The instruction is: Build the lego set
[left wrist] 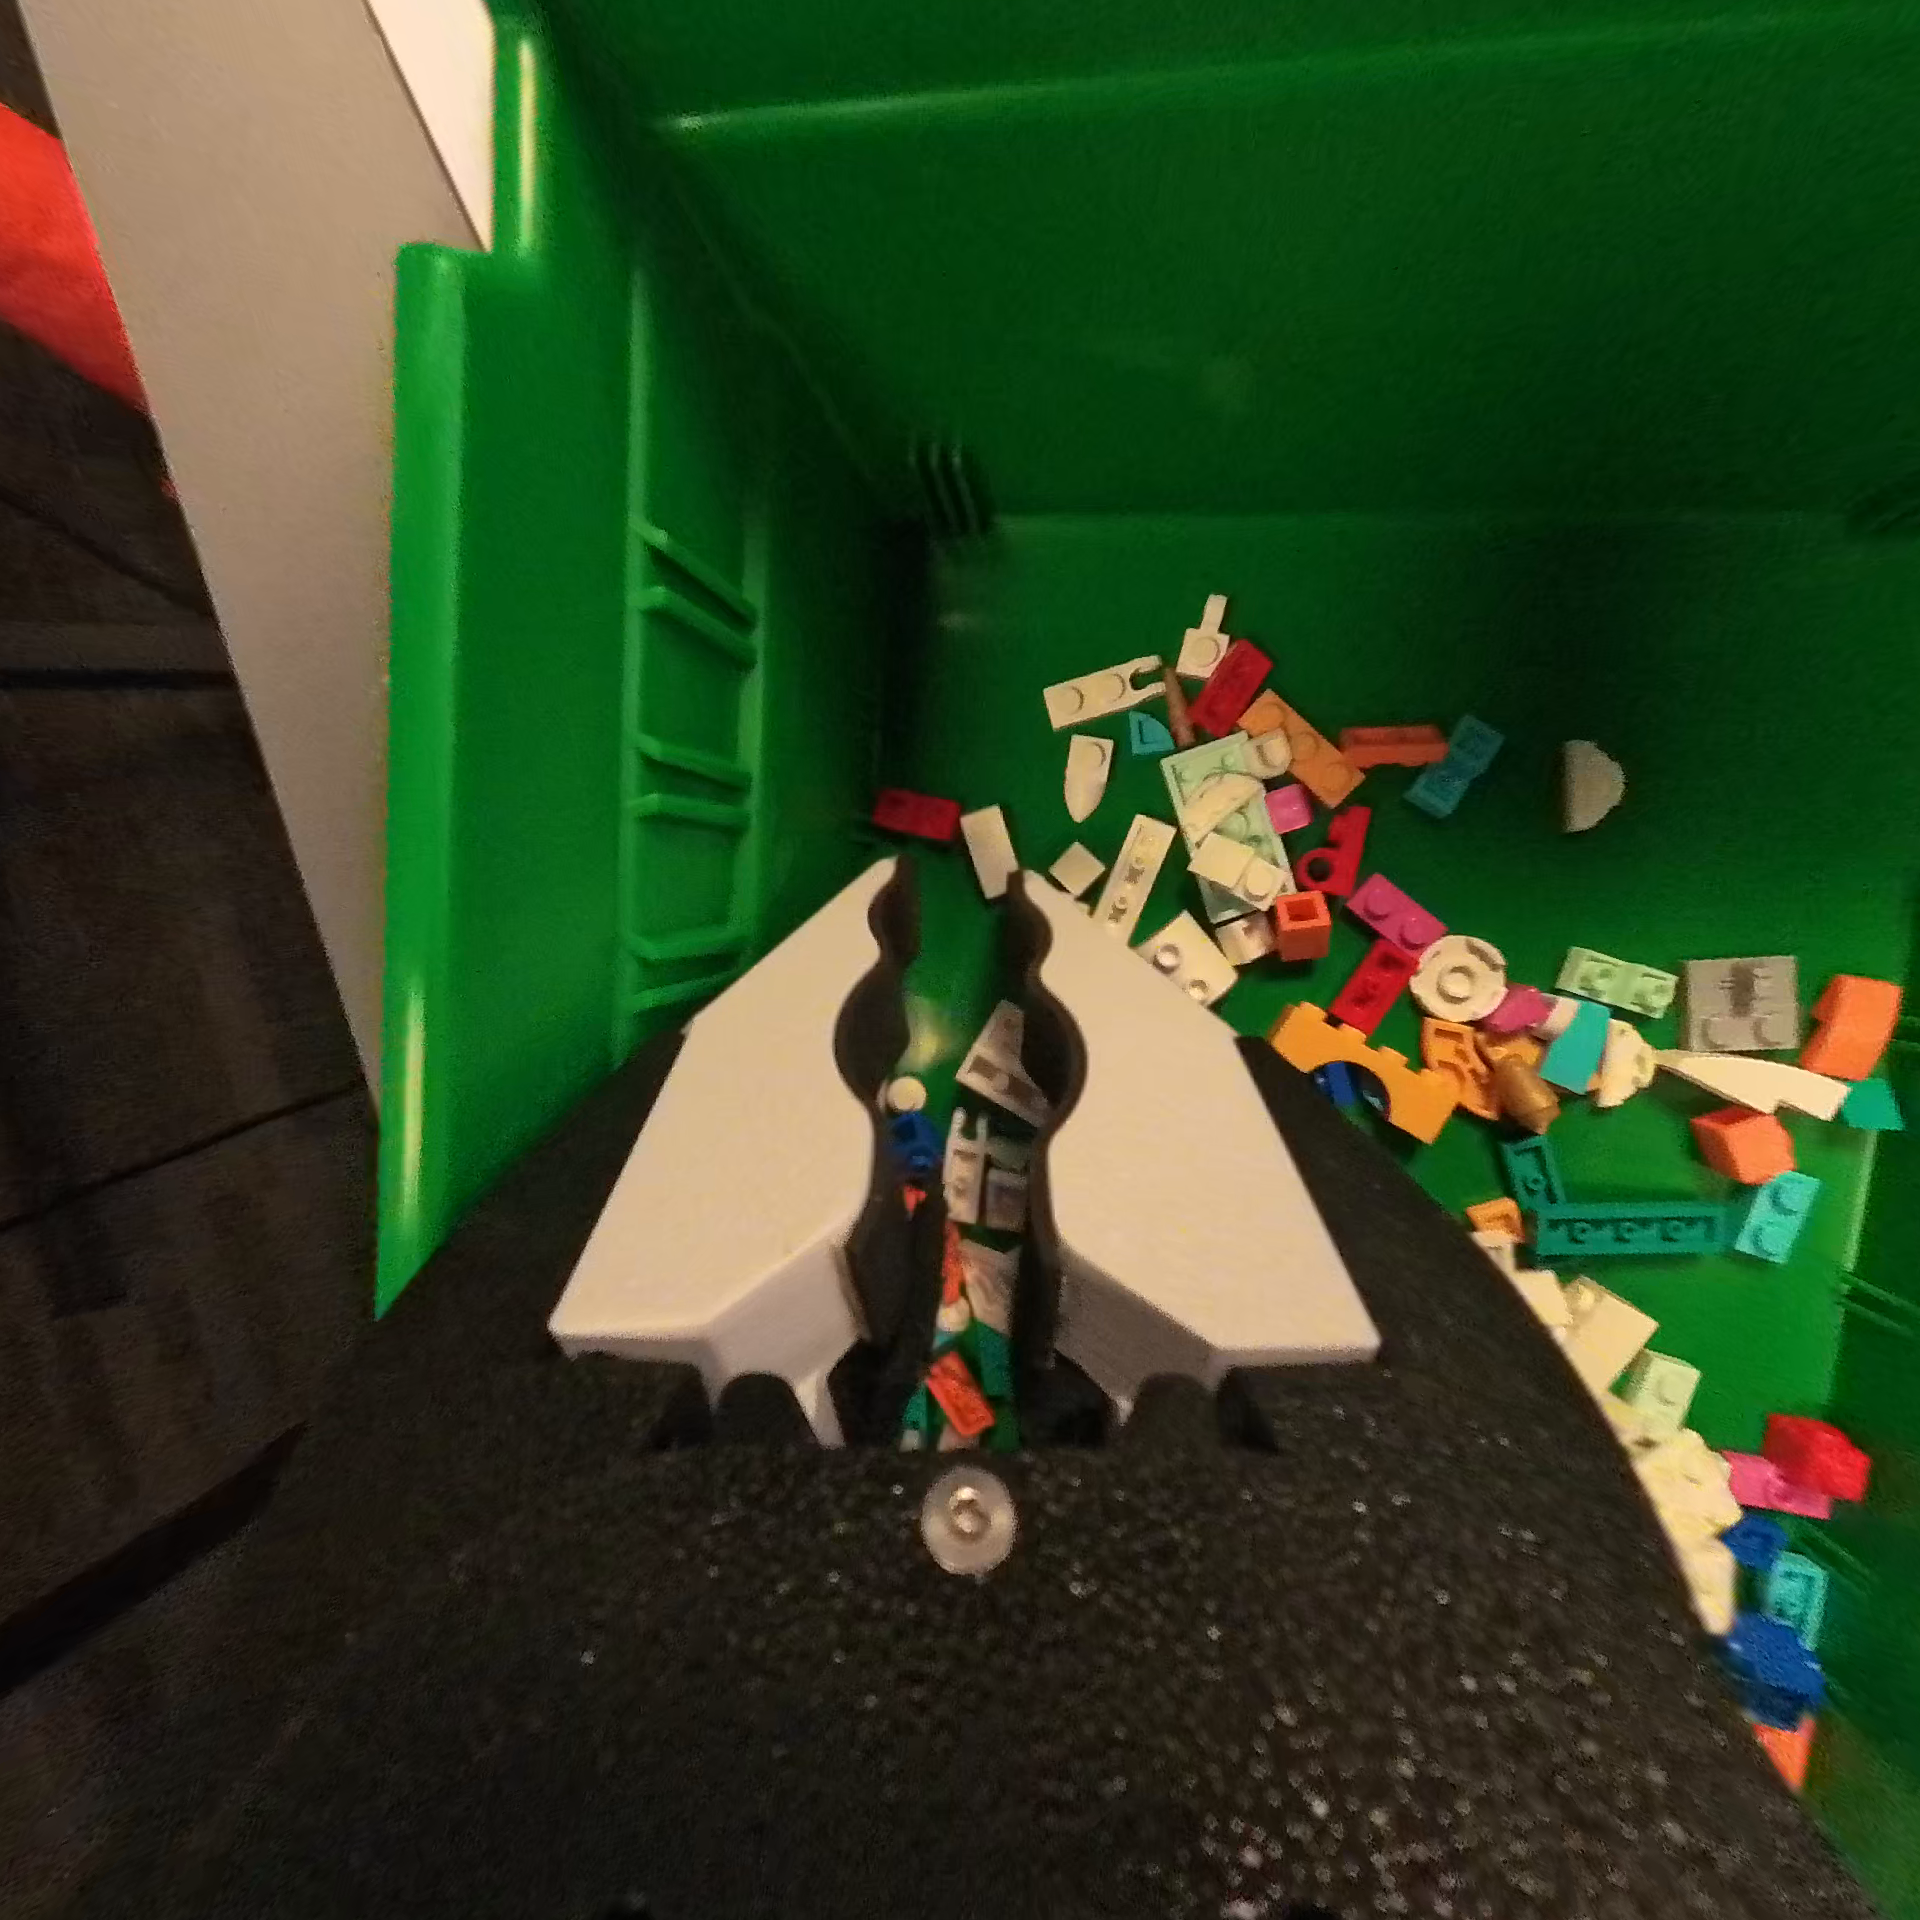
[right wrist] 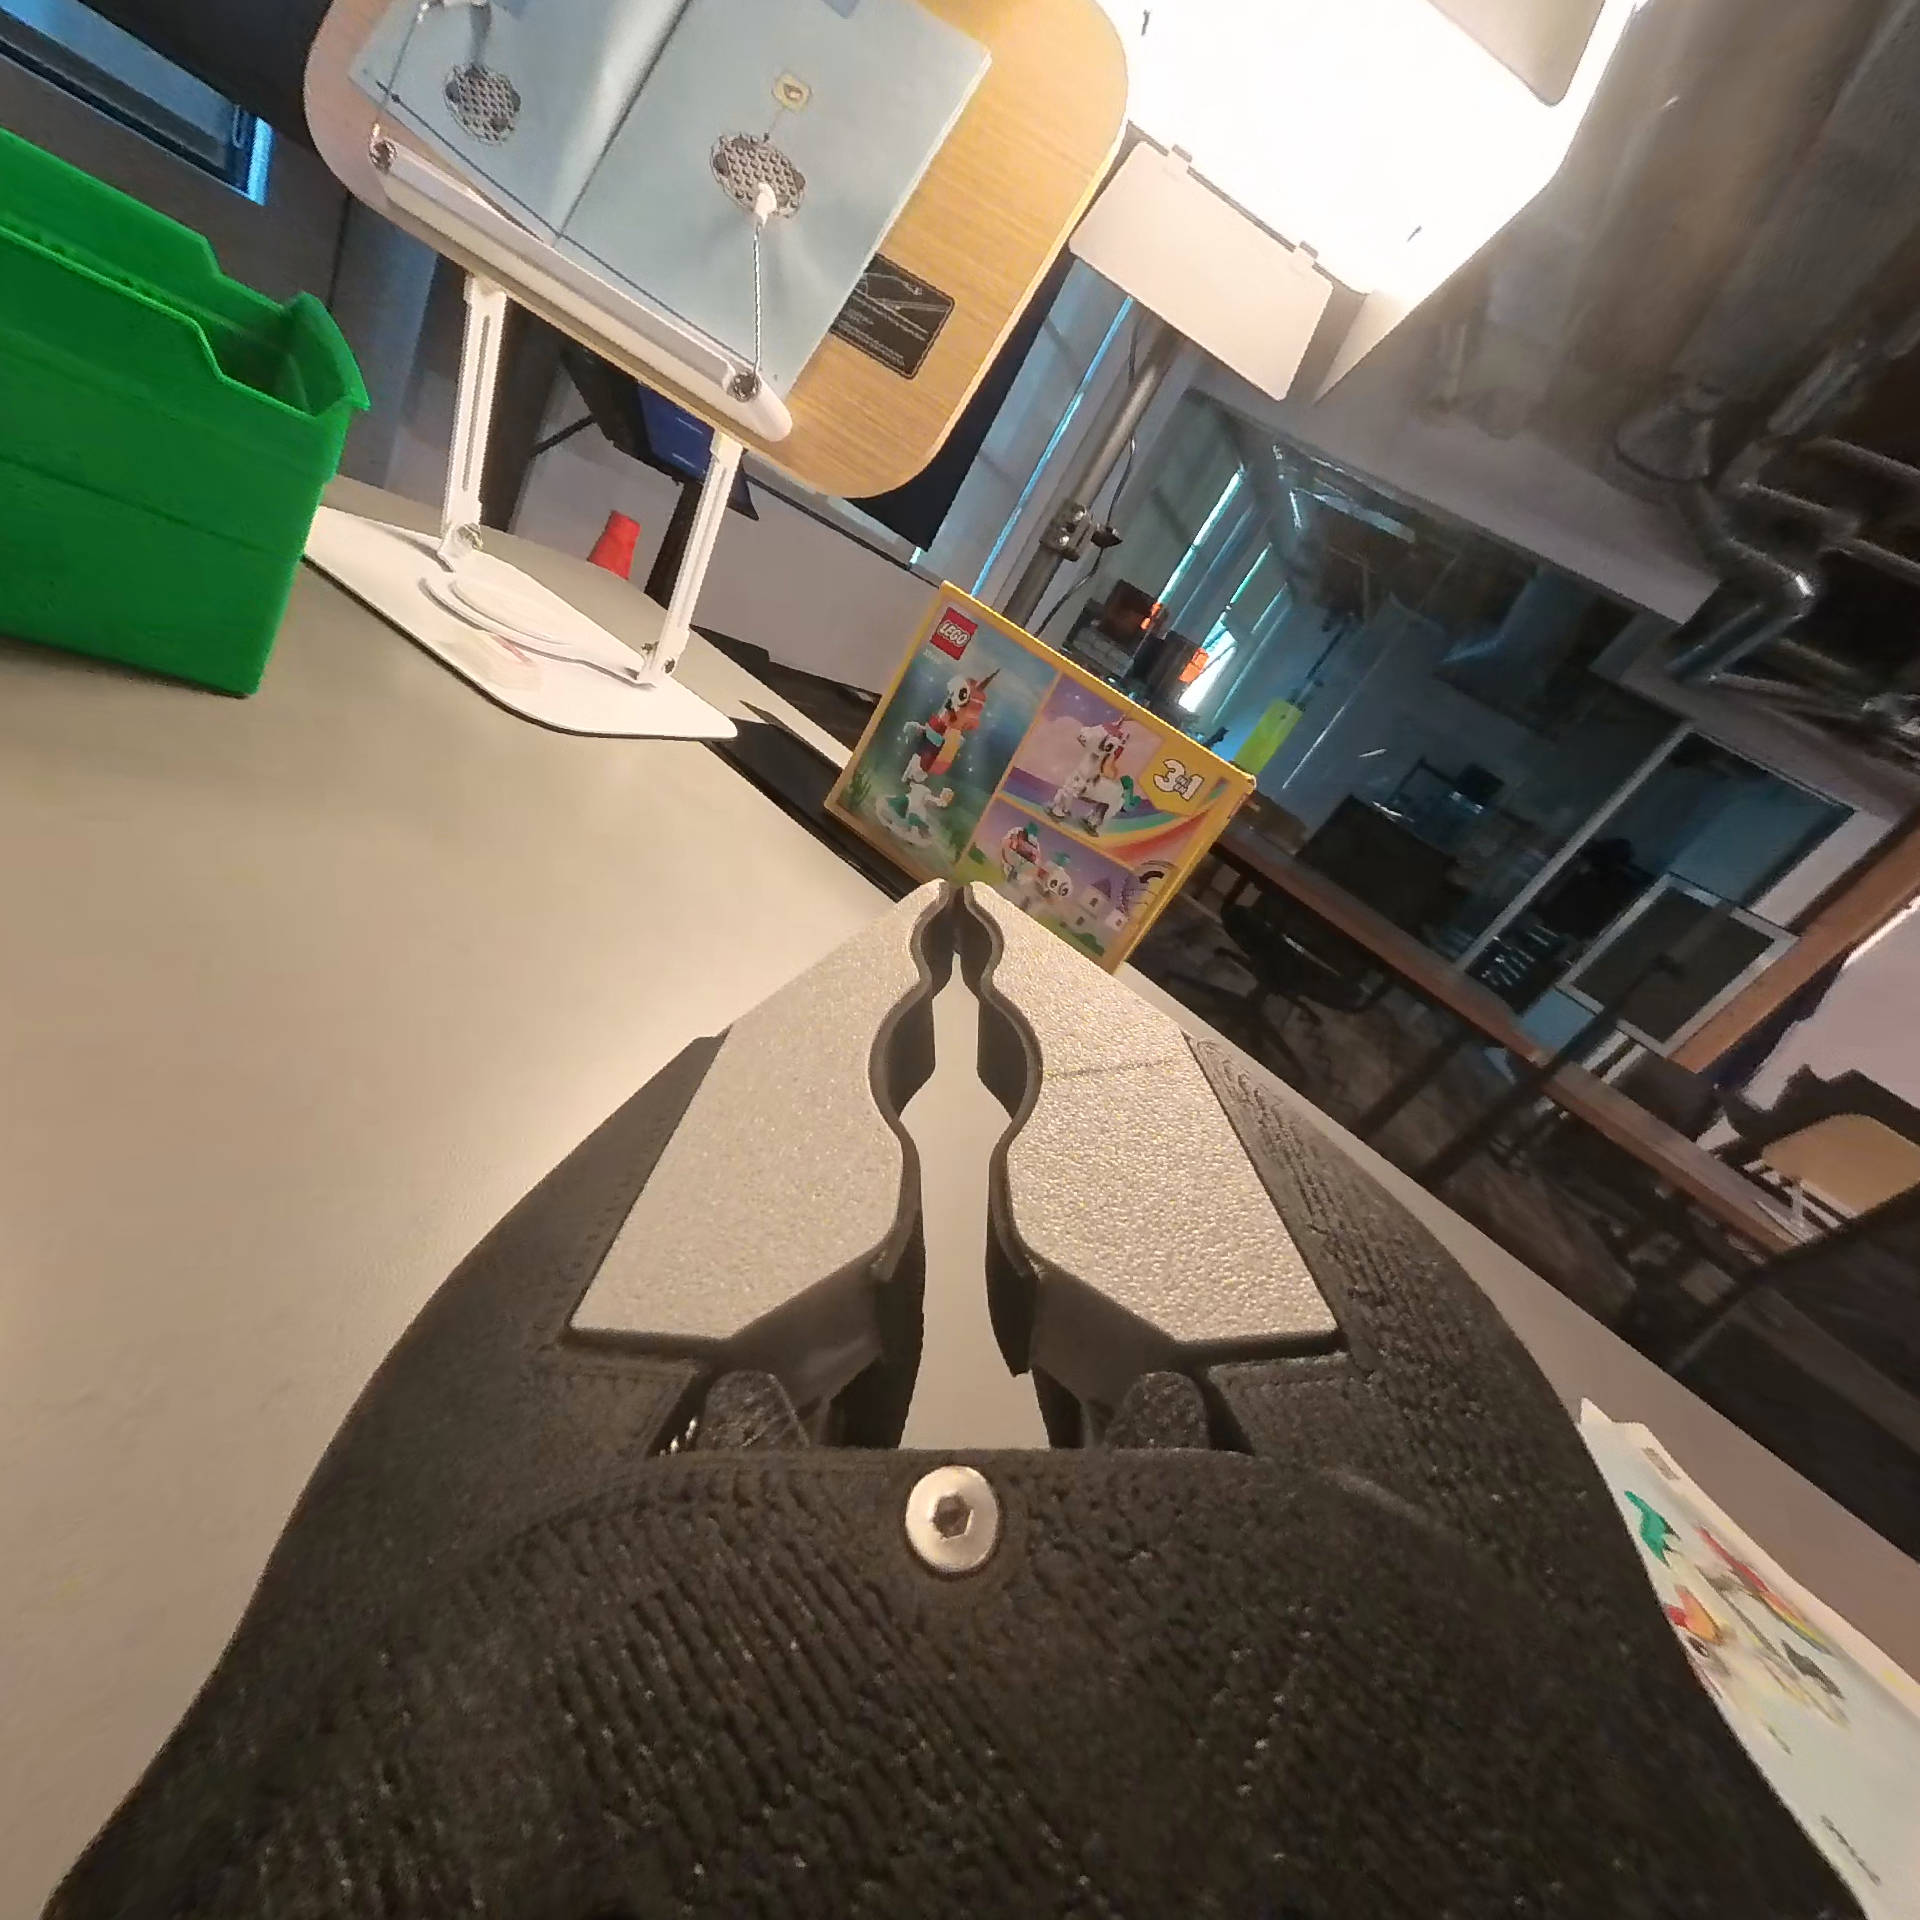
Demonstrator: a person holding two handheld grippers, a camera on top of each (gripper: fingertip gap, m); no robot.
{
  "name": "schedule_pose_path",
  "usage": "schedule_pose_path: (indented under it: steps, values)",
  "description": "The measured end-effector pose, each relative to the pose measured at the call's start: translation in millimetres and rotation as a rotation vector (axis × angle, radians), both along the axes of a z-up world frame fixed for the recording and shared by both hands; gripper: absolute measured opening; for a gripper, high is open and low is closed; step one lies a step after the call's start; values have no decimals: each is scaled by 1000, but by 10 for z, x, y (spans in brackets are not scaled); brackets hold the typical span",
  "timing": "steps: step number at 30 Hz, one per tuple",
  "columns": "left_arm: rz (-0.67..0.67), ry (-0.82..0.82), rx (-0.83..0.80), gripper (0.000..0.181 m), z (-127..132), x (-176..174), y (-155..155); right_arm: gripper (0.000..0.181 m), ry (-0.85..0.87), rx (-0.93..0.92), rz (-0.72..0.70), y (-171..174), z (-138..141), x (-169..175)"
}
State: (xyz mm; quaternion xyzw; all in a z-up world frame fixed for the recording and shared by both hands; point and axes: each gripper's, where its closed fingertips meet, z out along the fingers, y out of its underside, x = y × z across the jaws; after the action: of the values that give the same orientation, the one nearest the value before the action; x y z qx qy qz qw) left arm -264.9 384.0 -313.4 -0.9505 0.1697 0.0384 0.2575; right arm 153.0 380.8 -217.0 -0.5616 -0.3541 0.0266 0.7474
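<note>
While the left gripper hangs slightly parted and empty inside the green bin, the bricks lie just ahead, rightward; the right gripper sits closed over the tabletop, well apart.

My left claw covers much of the loose brick pile in the lower middle of the frame; only slivers of pieces show through the gap between its fingers. More bricks run behind my claw's black body at the lower right. The green bin is cut off at the top and right edges. In the right wrist view, the instruction booklet at the lower right is blurred, perhaps half out of frame.
</note>
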Motion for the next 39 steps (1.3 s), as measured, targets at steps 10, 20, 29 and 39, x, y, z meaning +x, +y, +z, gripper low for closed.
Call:
schedule_pose_path:
  steps: [10,20,29,39]
  values:
    - [13,-148,-34,12,0,97,-92,0,-12,0,3,-3,-12,-14]
    - [-19,-169,-20,6,103,219,-77,0,-13,-1,4,-3,-14,-17]
    - [2,-193,-59,17,-35,213,-62,0,-16,-2,7,-3,-17,-22]
    - [-26,-134,-36,12,-45,170,-18,0,-17,-2,6,0,-16,-22]
